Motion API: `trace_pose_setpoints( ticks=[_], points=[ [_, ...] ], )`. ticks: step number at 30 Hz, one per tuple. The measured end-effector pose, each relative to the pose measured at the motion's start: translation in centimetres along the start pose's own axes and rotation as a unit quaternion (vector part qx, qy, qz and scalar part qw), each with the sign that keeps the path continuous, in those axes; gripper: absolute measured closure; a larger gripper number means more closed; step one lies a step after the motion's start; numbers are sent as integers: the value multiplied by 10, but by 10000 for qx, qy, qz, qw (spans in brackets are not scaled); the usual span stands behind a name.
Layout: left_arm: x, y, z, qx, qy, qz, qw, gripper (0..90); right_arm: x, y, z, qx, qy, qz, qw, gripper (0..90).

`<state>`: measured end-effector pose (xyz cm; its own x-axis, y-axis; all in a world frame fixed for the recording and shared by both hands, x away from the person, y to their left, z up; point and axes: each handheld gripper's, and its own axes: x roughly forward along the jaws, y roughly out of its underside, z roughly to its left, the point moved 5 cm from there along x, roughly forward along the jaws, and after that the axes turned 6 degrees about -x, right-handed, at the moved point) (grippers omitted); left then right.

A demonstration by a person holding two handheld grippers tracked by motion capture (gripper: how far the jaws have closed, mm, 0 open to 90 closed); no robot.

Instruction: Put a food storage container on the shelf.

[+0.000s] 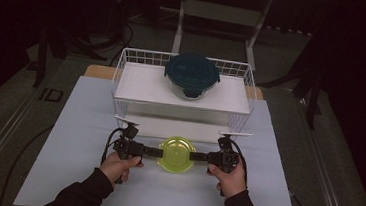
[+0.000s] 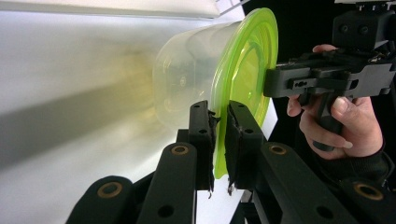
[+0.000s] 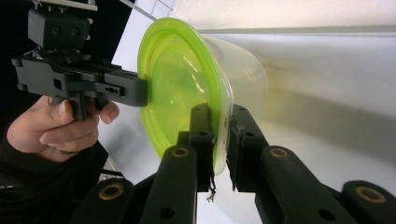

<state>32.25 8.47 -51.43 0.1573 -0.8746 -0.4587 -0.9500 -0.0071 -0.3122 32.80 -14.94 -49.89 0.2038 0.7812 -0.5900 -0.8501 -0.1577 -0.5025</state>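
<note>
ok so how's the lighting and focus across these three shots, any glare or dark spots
High view: the white table mat is lit, the room around it nearly black. Left gripper view: the white background is bright and washed out, and the clear round plastic container with the lime green lid casts a soft shadow. Right gripper view: the near black jaws look soft, with the same shadow streak.

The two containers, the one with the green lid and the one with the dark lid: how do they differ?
The green-lidded container lies low on the white table, while the dark-lidded container stands on the wire shelf. The left gripper and right gripper clamp the green lid's rim from opposite sides; the dark-lidded one is untouched. It also looks larger. Both have clear bodies and closed lids.
</note>
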Motion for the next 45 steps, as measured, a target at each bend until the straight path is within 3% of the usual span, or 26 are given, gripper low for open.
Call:
trace_pose_setpoints(
  ticks=[5, 19, 36, 45],
  points=[
    [-6, 1, -12, 217, 11, -43, 9998, 810, -9, 0, 9, -127, 4, -64, 9999, 813],
    [-29, -4, -50, 563, 107, -224, 9981, 812, -35, -10, 39, -389, -41, -295, 9988, 813],
    [-56, -31, -96, 913, 223, -479, 9944, 814, -69, -45, 74, -662, -7, -633, 9958, 813],
    [-72, -54, -126, 1122, 219, -622, 9915, 816, -89, -72, 93, -866, 18, -886, 9923, 813]
  ],
)
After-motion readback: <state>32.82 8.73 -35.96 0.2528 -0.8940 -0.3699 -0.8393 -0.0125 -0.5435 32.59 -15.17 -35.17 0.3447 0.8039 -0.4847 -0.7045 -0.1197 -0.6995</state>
